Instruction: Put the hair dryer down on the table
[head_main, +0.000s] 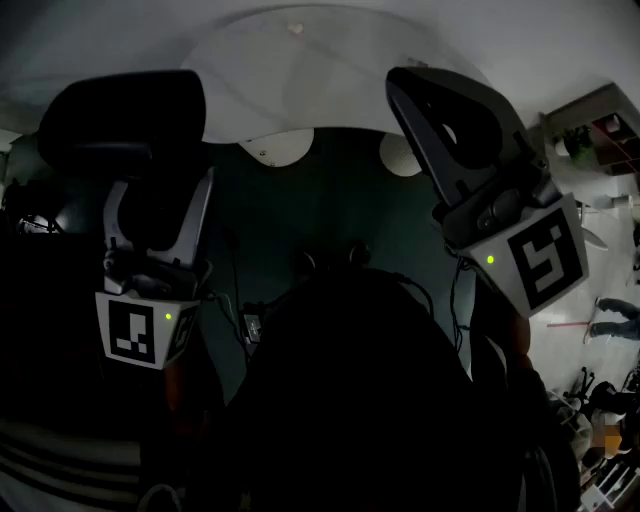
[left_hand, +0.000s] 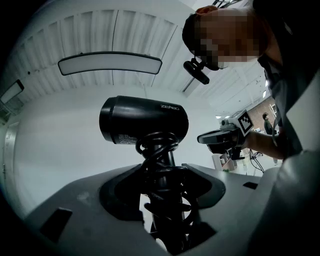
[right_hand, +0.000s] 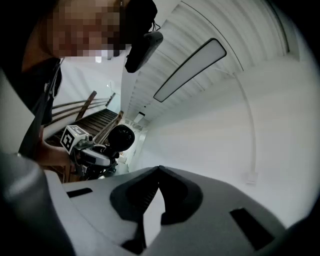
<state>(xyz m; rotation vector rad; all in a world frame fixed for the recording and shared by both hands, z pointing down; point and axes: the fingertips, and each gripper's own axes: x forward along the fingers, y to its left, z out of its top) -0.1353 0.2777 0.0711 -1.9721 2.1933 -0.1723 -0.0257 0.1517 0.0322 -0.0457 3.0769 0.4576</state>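
The black hair dryer stands barrel-up, its cord wound round the handle. My left gripper is shut on that handle, with the coiled cord between the jaws. In the head view the hair dryer is a dark block above the left gripper. My right gripper is shut, its tips touching with nothing between them. It is raised at the right in the head view, apart from the dryer. Each gripper shows in the other's view: the right gripper, and the left gripper with the dryer.
Both gripper views look up at a white ribbed ceiling with a long light panel. A person's dark clothing fills the lower head view. Wooden slats stand behind the left gripper. Shelves and clutter sit at the far right.
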